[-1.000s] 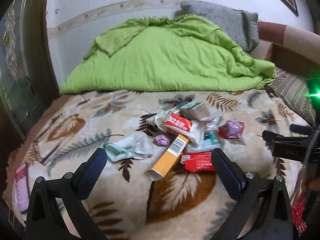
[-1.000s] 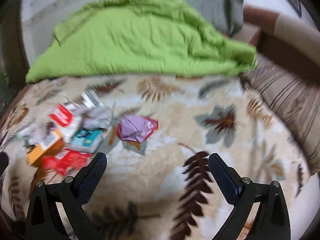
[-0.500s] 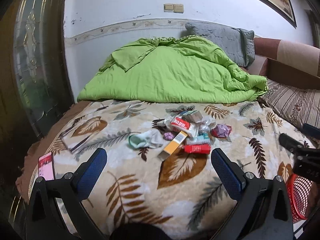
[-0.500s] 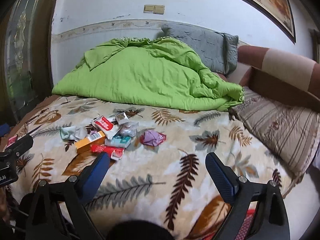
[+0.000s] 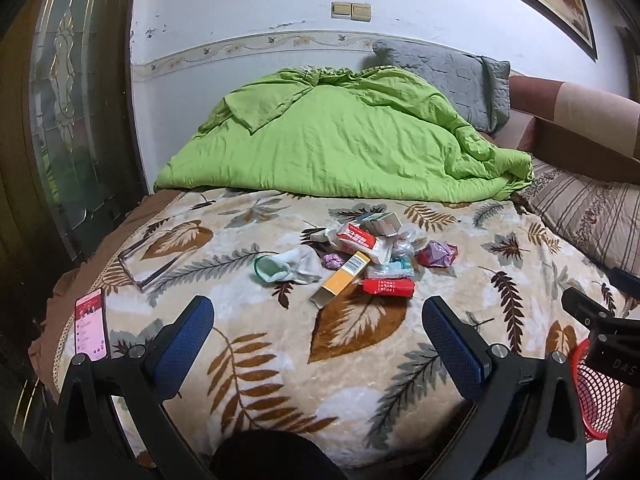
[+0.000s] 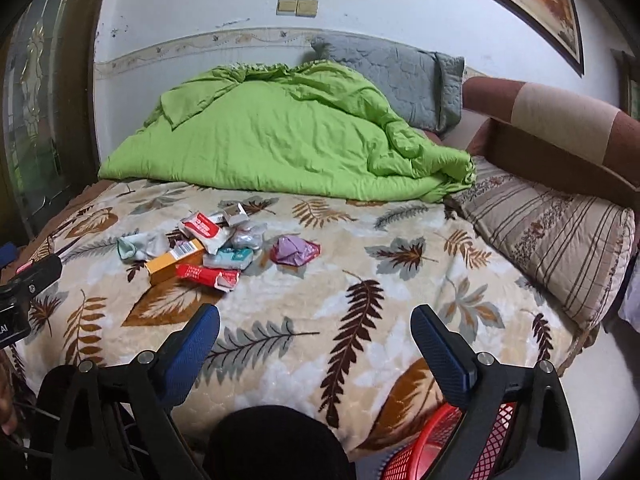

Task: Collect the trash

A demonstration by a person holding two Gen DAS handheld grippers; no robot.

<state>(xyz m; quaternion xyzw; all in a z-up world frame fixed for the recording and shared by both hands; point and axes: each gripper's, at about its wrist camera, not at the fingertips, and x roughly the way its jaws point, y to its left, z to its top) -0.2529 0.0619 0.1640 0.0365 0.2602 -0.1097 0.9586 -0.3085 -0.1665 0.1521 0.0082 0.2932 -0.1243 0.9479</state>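
Trash heap mid-bed on leaf-print blanket: orange cardboard box (image 5: 345,277) lying flat, open end nearest; red crumpled wrapper (image 5: 388,286) beside it; purple foil wrapper (image 5: 438,254) slightly apart; red mesh basket (image 6: 452,446) below bed edge.

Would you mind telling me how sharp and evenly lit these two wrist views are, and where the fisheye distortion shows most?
Left wrist view: sharp, evenly lit, the trash pile crisp; the wall border bows and the corners vignette black. Right wrist view: equally sharp, no motion blur, the orange box legible; the picture frame curves strongly, and soft indoor light casts only faint shadows under the green quilt.
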